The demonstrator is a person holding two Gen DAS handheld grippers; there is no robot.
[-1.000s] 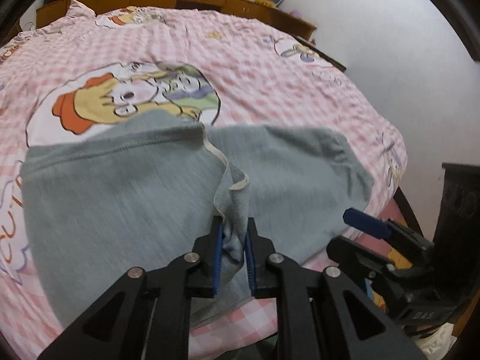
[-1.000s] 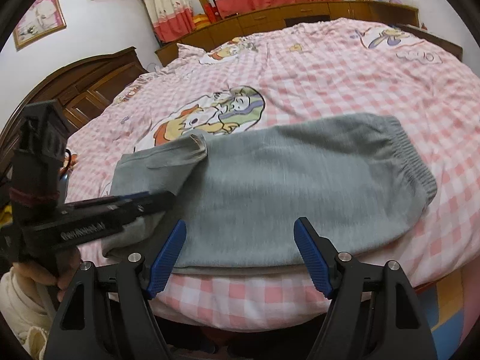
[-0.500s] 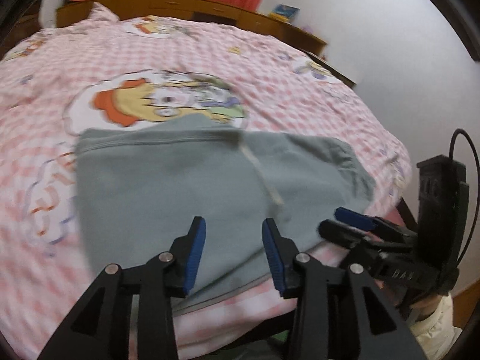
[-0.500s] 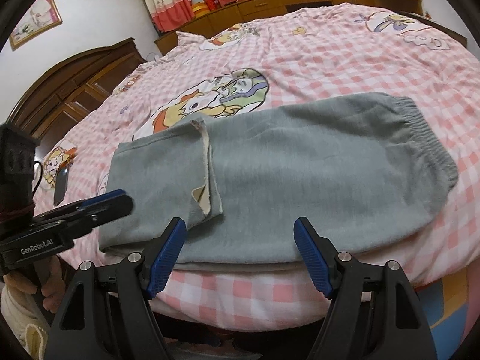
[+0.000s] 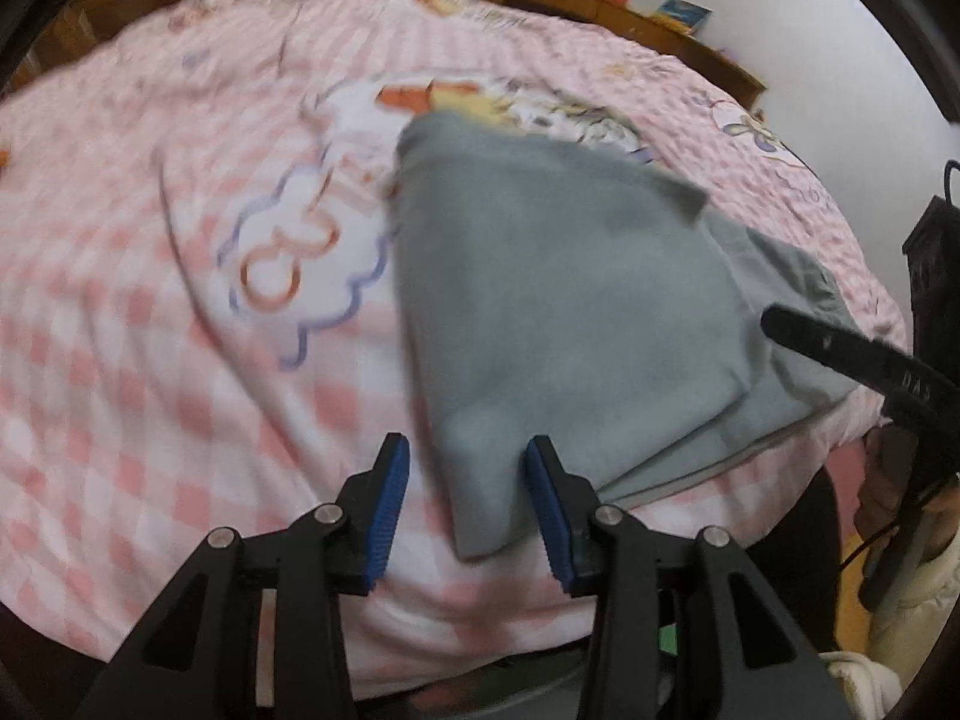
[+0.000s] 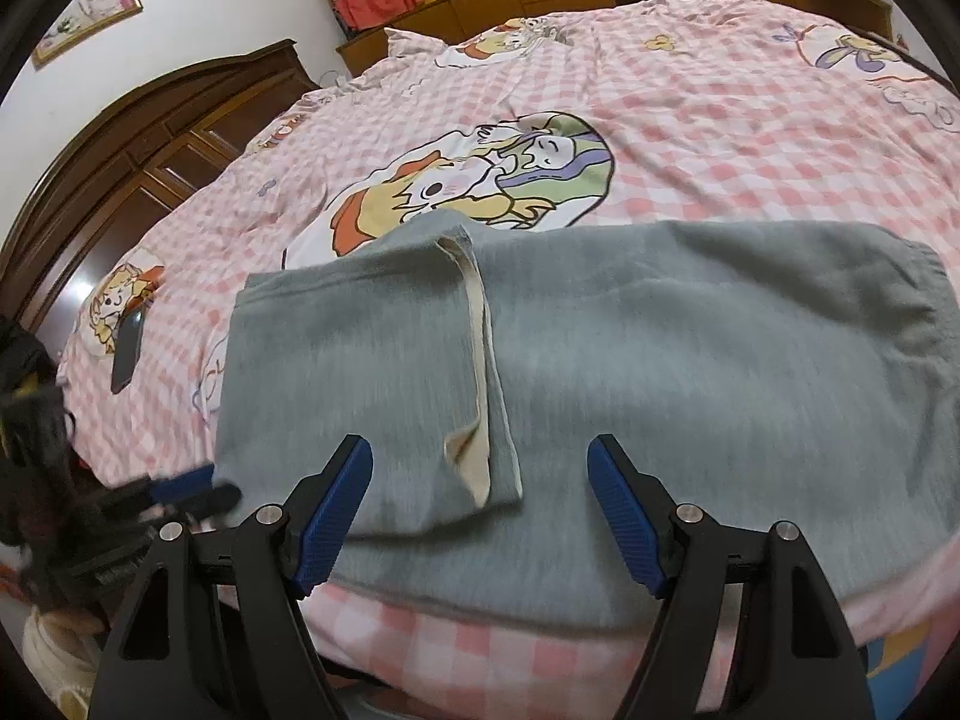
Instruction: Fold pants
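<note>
Pink checked bedspread [image 6: 690, 120] under everything. Grey pants [image 6: 660, 360] lie flat ahead of both jaw pairs, leg end already folded over. Left gripper [image 5: 468, 501] spread, empty, straddling near corner. Right gripper [image 6: 480, 507] spread, empty, above cuff [image 6: 474, 360]. Fabric likely soft, light, floppy; pinch doubled fold edge at corners.

My left gripper [image 5: 468, 504] and my right gripper [image 6: 480, 507] both stand spread with nothing between the pads, and the near edge of the pants [image 6: 660, 396] lies just ahead of them. Beyond the pants the checked bedspread [image 6: 720, 120] is open. A dark phone [image 6: 127, 348] lies near its left edge, with the wooden headboard [image 6: 138, 132] closing off that side.
</note>
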